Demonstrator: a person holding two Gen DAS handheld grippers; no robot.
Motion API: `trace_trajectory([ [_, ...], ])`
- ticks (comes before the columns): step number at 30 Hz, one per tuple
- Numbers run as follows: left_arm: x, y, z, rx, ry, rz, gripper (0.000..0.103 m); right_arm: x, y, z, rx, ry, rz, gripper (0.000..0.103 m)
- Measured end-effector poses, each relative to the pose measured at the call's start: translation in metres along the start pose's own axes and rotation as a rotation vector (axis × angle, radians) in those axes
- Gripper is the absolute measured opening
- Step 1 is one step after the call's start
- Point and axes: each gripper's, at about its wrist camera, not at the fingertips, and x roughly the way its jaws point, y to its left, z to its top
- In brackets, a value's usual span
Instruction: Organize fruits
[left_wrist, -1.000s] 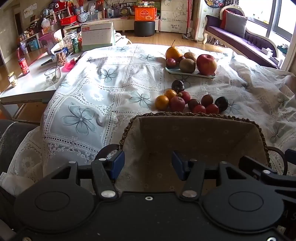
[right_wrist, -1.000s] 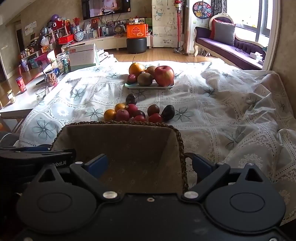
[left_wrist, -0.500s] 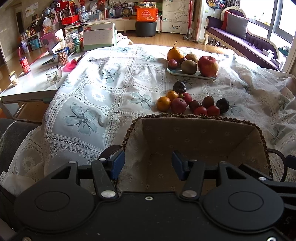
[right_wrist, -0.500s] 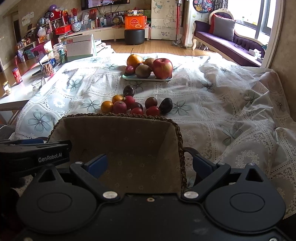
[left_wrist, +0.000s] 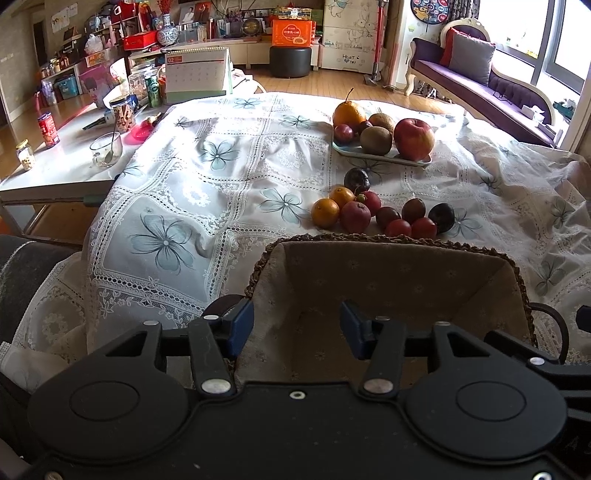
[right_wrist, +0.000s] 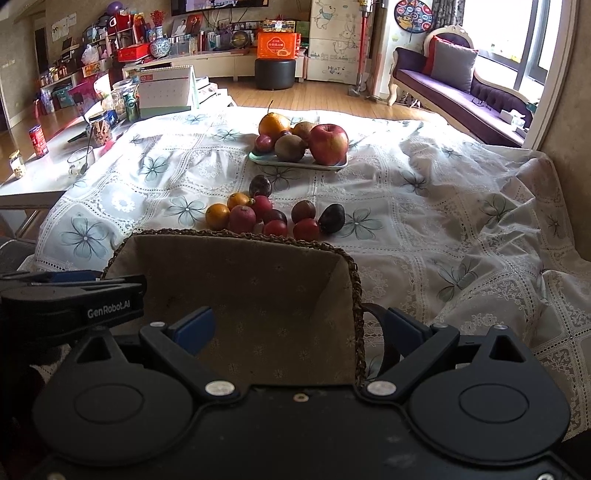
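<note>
Woven basket (left_wrist: 388, 280) nearer fruit pile (left_wrist: 380, 214) than before; both claws unchanged, spread across basket sides.

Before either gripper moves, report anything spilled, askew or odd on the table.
Nothing is spilled or damaged. The loose fruit sits in a heap on the tablecloth, off the tray and outside the empty basket. The cloth is rumpled at its right side. Both grippers straddle the basket's side rims, jaws open.
</note>
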Motion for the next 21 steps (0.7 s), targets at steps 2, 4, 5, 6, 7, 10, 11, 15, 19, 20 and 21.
trace_trajectory([
  [2, 0.001, 0.001, 0.000, -0.002, 0.012, -0.013, 0.055, 0.001, 0.000, 0.000, -0.005, 0.002, -0.005, 0.101],
  [4, 0.003, 0.002, 0.001, -0.009, 0.028, -0.026, 0.055, 0.002, 0.000, 0.001, -0.002, 0.007, -0.003, 0.101],
  [5, 0.004, 0.003, 0.001, -0.014, 0.033, -0.030, 0.055, 0.002, -0.001, 0.001, -0.003, 0.013, 0.003, 0.101],
  [6, 0.004, 0.003, 0.001, -0.017, 0.036, -0.032, 0.055, 0.003, -0.001, 0.002, -0.009, 0.019, 0.008, 0.101],
  [7, 0.004, 0.004, 0.001, -0.016, 0.038, -0.032, 0.054, 0.003, -0.001, 0.002, -0.015, 0.023, 0.014, 0.101],
  [10, 0.004, 0.004, 0.001, -0.006, 0.037, -0.031, 0.054, 0.002, -0.002, 0.003, -0.017, 0.029, 0.030, 0.101],
  [11, 0.003, 0.003, 0.001, -0.002, 0.040, -0.030, 0.054, 0.003, -0.002, 0.004, -0.018, 0.035, 0.038, 0.101],
  [15, 0.006, 0.003, 0.005, 0.013, 0.079, -0.059, 0.054, 0.003, -0.004, 0.006, 0.000, 0.060, 0.073, 0.101],
  [19, 0.010, 0.005, 0.009, 0.005, 0.102, -0.071, 0.054, 0.004, -0.007, 0.009, 0.015, 0.081, 0.096, 0.101],
  [20, 0.010, 0.006, 0.010, 0.004, 0.104, -0.069, 0.054, 0.004, -0.008, 0.009, 0.024, 0.081, 0.094, 0.101],
  [21, 0.011, 0.007, 0.011, 0.004, 0.106, -0.069, 0.054, 0.004, -0.009, 0.010, 0.029, 0.081, 0.091, 0.101],
])
